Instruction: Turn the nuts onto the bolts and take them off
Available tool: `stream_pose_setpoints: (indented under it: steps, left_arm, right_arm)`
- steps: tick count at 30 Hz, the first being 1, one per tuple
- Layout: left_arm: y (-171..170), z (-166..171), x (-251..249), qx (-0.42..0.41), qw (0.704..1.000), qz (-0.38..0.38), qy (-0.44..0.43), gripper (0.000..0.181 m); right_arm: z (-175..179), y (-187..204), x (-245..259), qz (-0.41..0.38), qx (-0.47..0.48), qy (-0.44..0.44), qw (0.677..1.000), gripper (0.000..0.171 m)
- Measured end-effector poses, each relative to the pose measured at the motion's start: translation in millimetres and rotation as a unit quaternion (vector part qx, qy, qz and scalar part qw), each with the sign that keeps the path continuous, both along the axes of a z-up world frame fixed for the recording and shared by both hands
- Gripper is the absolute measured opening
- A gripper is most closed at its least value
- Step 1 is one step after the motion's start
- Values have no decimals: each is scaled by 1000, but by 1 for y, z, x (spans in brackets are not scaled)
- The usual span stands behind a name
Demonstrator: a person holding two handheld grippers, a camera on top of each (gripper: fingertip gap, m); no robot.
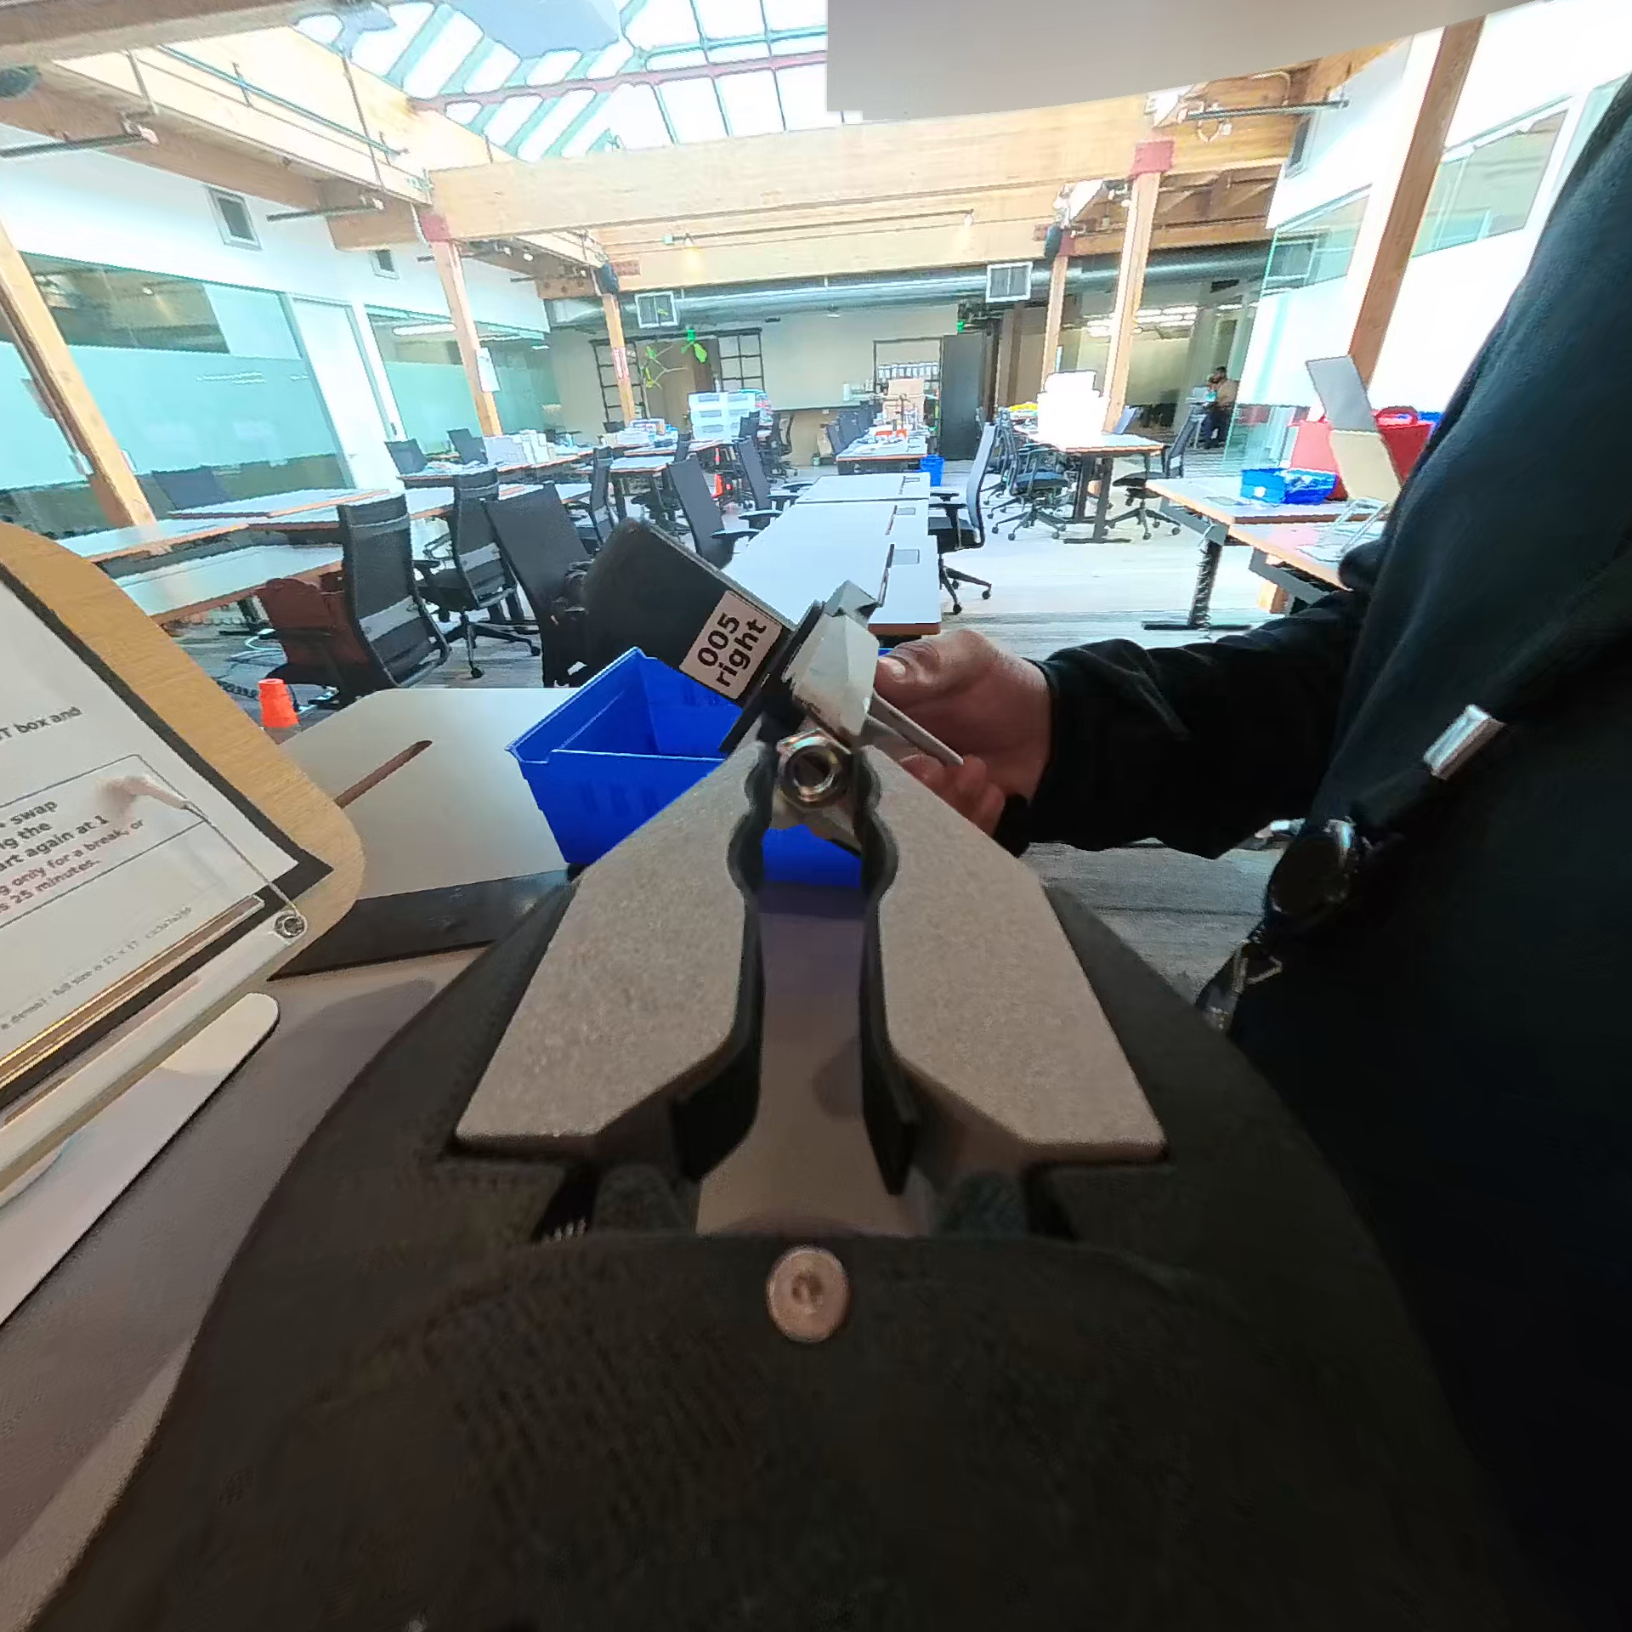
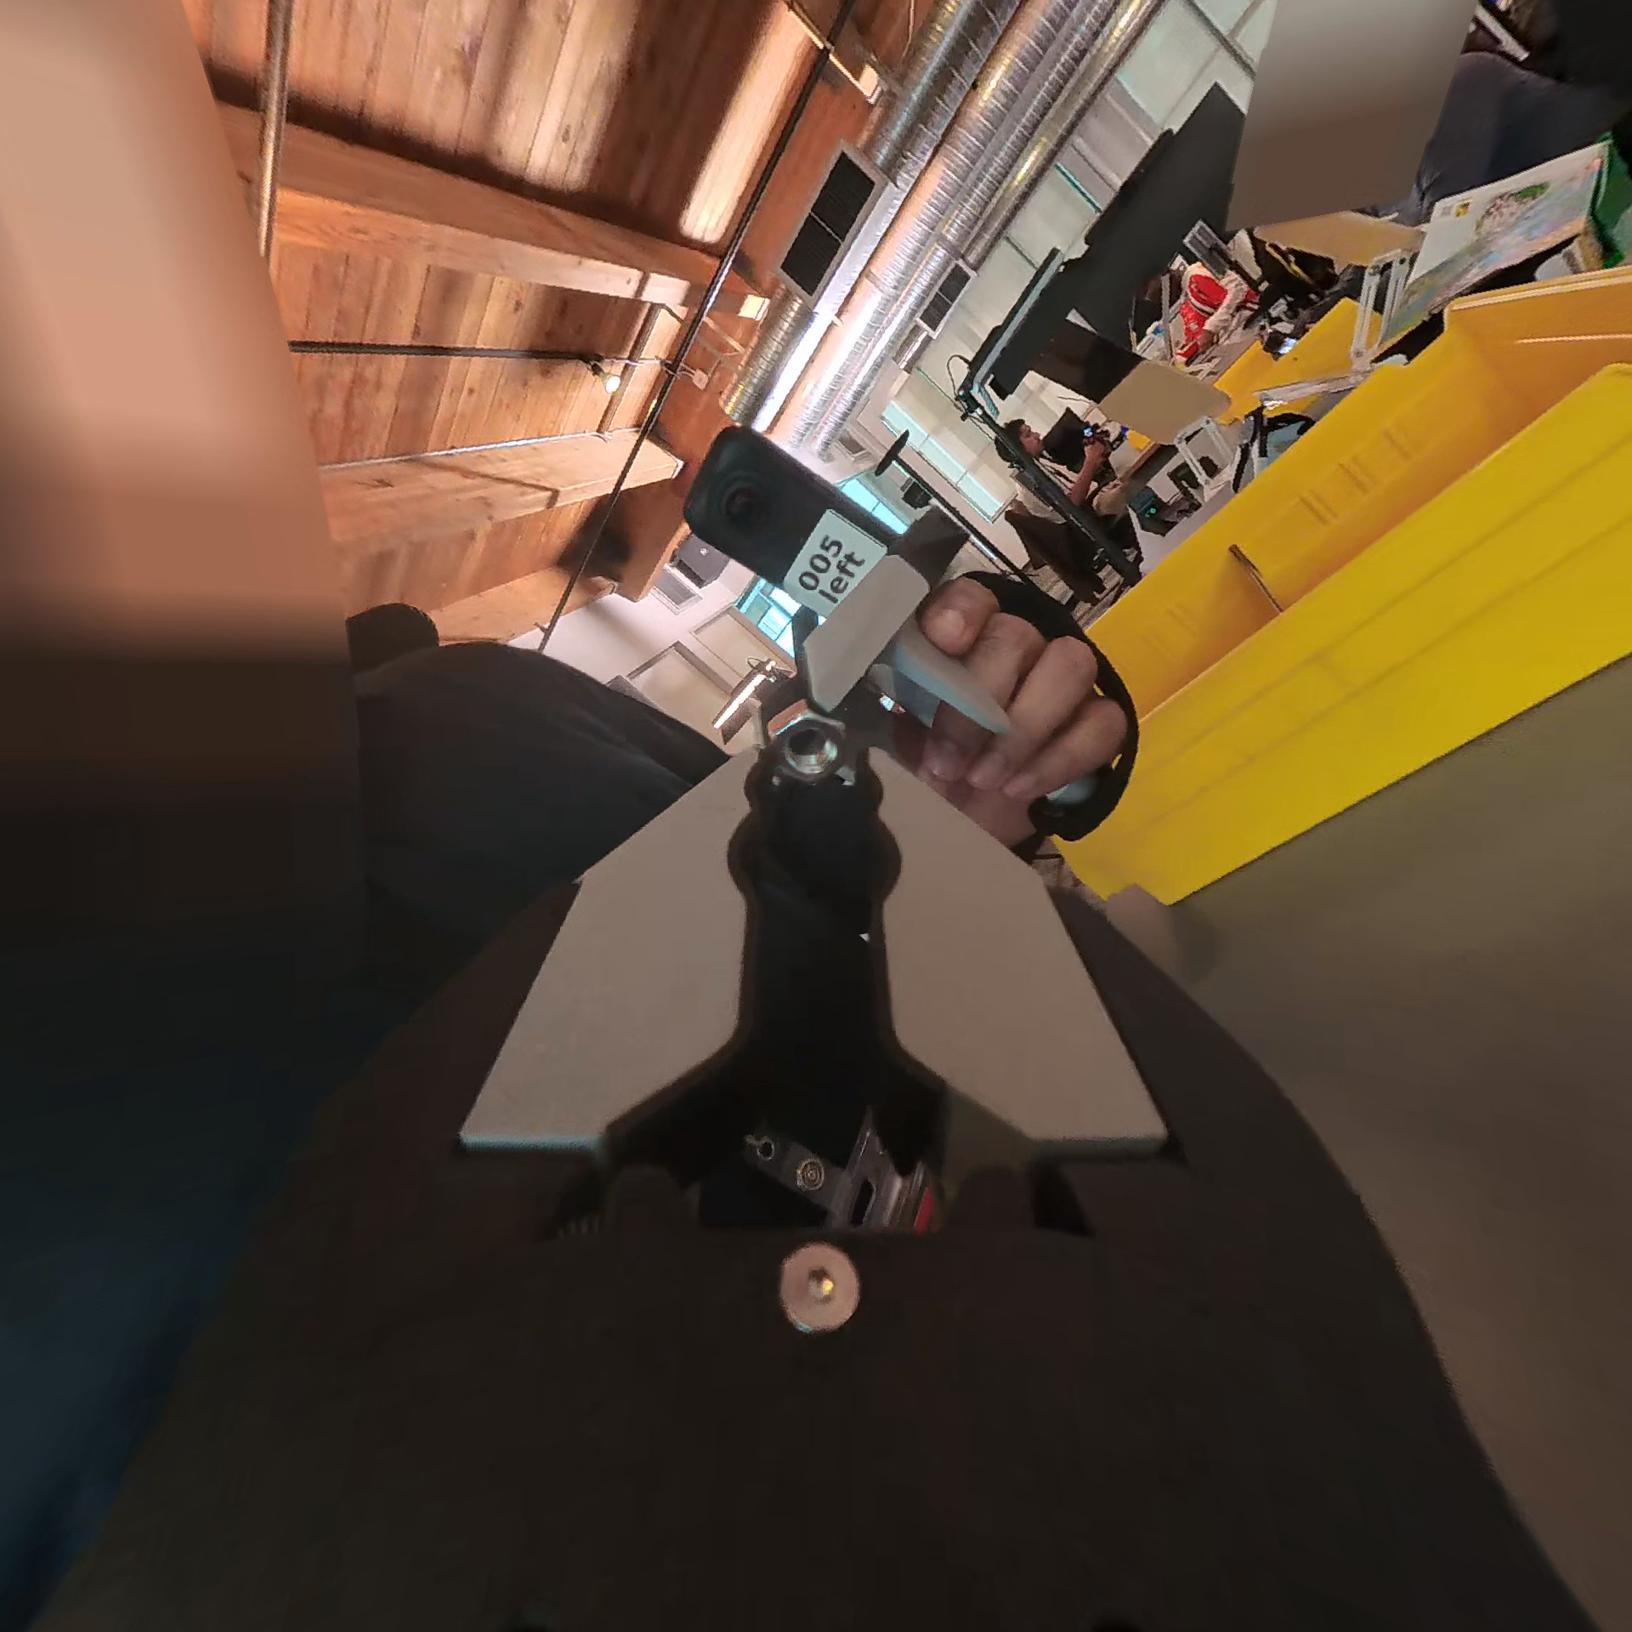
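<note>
In the left wrist view my left gripper (image 1: 812, 782) is shut on a silver hex nut (image 1: 811, 775), whose hole faces the camera. The right gripper (image 1: 834, 698), held by a hand (image 1: 971, 715), meets it tip to tip from beyond. In the right wrist view my right gripper (image 2: 808, 764) is shut on the hex end of a bolt (image 2: 804, 755). The left gripper (image 2: 861, 636), held by a hand (image 2: 1016, 698), touches the same spot. The bolt's shank is hidden between the tips. Both are held in the air above the table.
A blue bin (image 1: 618, 759) stands on the table just behind the grippers. A sheet of paper on a wooden stand (image 1: 132, 839) is at the left. Yellow bins (image 2: 1369, 574) lie beside the left hand. The person's dark-clothed body (image 1: 1457, 883) fills the right. Less than 4 cm separates the two grippers' tips.
</note>
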State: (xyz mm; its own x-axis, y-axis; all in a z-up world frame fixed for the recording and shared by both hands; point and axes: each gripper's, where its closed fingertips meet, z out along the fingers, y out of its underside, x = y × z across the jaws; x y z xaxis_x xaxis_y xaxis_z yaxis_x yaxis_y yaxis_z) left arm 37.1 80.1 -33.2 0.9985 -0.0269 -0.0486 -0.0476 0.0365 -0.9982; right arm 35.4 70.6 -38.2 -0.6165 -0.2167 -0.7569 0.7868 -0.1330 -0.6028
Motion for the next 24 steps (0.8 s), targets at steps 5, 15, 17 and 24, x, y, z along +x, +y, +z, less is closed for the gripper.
stream_pose_setpoints:
  steps: [5, 15, 17, 24]
  left_arm:
    - [1, -3, 2, 1, 1000, 6, -4, 15]
    - [0, -30, -16, -62, 995, 56, -55, 32]
    - [0, -60, -24, -130, 985, 72, -84, 36]
    - [-1, -170, -52, -330, 917, 175, -138, 34]
  right_arm:
    - [1, -5, 0, 1, 2, 7, 1000, 14]
    - [-20, 16, -21, -90, 116, 59, 987, 14]
    - [-37, 33, -34, -139, 191, 84, 968, 14]
    - [-90, 59, -44, -176, 374, 141, 900, 15]
